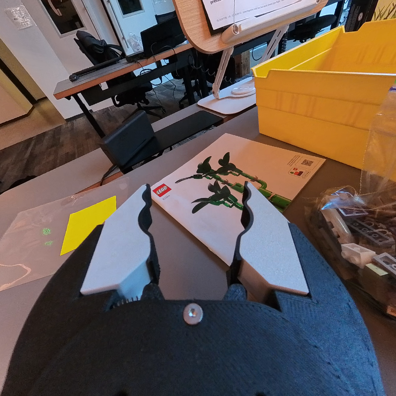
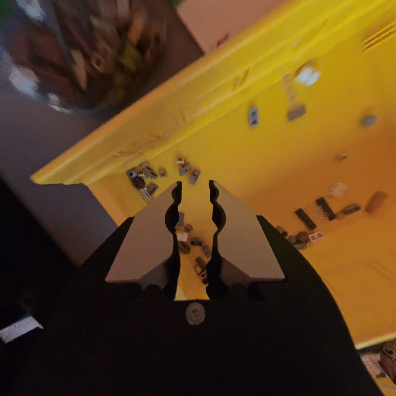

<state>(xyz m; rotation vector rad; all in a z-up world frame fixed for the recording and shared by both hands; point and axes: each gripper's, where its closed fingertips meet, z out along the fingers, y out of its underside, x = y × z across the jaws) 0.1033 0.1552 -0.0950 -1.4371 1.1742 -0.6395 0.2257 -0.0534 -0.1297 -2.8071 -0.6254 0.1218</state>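
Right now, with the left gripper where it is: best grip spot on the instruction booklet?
Probably the near-left edge of the instruction booklet, which already lies between the open left gripper fingers. It lies flat on the table, so come in low from the near side and slide one finger under that edge. The far side sits near the yellow bin.

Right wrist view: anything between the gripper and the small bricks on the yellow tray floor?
Nothing visible. The right gripper, jaws apart and empty, hangs over the yellow tray, with loose small bricks lying just past its fingertips and more showing through the gap. The picture is motion-blurred, though.
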